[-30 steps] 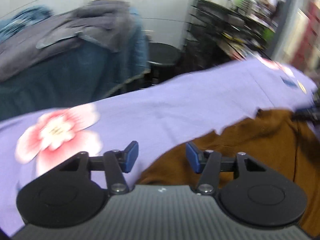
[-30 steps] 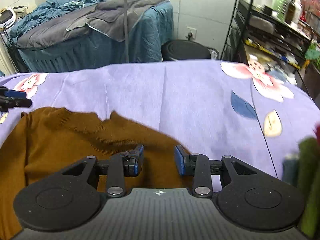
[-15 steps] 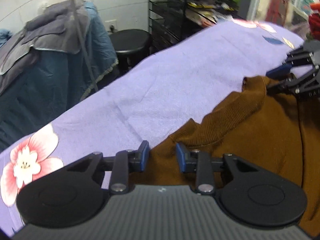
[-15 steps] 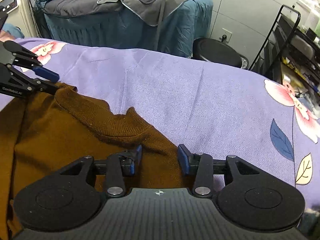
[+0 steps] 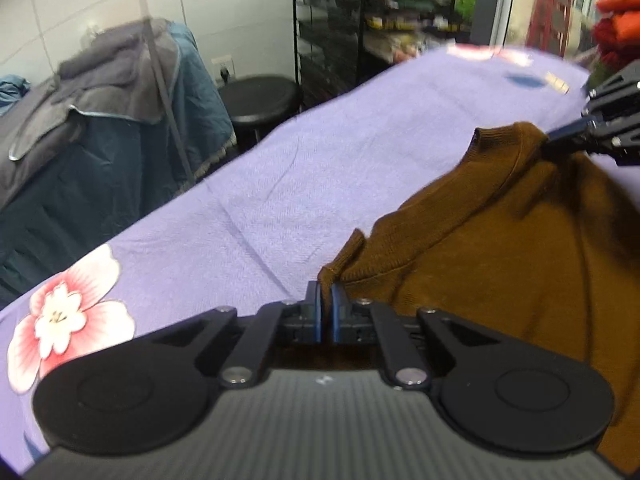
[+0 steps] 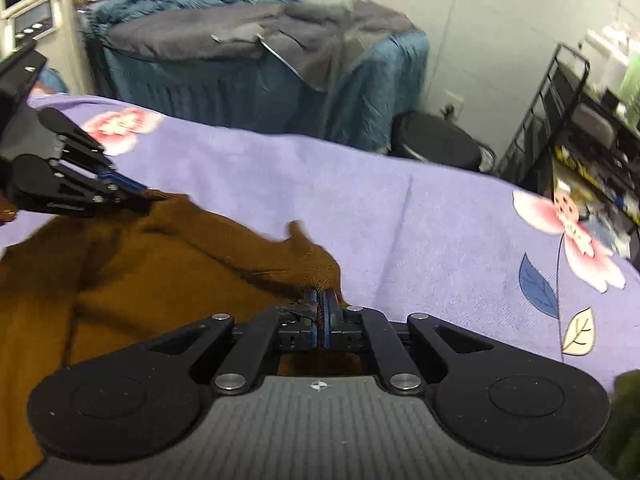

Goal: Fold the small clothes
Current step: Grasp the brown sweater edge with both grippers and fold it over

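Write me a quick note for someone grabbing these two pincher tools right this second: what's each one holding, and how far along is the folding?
Left gripper: shut on the brown sweater, at the shoulder edge by the collar.
Right gripper: shut on the sweater's other shoulder edge.
The sweater lies on the purple floral cloth, its top edge pinched up off it.
Done: both top corners gripped.
Left: no fold visible yet; probably carry the top edge over and lay it down.

Ahead of the claws spreads a lilac cloth (image 6: 400, 220) printed with pink flowers. Beyond its far edge stands a piece of furniture draped in teal and grey covers (image 6: 256, 64), with a black round stool (image 5: 260, 96) beside it. White tiled wall (image 6: 480, 20) behind; black wire shelving (image 6: 580, 128), contents blurred, perhaps bottles.
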A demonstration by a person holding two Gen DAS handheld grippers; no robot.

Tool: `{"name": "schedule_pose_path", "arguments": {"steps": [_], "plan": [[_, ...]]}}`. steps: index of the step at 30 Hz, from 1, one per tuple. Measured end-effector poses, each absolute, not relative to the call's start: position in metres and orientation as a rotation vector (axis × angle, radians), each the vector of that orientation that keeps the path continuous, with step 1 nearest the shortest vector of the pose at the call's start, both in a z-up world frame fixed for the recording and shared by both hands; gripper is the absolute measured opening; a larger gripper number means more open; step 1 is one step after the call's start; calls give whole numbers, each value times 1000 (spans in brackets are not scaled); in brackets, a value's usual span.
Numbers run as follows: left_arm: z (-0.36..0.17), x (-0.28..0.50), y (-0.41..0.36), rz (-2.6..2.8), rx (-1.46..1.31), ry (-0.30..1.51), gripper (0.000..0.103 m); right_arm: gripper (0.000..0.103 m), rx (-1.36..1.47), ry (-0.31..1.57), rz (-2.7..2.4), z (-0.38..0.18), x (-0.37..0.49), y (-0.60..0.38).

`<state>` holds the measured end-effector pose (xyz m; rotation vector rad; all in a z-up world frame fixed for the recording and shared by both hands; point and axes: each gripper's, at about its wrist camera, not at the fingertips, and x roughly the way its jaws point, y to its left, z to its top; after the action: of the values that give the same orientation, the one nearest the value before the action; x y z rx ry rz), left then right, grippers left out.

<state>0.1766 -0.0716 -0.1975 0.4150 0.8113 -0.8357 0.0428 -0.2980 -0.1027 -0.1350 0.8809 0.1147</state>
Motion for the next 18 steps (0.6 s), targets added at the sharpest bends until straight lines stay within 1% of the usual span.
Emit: {"name": "schedule_pose_path", "arguments": {"steps": [3,6,9,12,18], "plan": [[-170,143,-42,-838,354,767,5,5,-119,859,189,-78,12,-288],[-140,91,-7,-862,325,736,5,5,-73,870,304,-53,-29,-273],[-120,28,30,-877,298,794,5,4,-61,905,446,-32,-85,-252],[-110,-41,66,-878,326,862,5,4,-28,980,557,-23,-139,-231],[-117,-146,123,-811,251,1054,5,4,-9,1152,696,-36,-217,-191]]}}
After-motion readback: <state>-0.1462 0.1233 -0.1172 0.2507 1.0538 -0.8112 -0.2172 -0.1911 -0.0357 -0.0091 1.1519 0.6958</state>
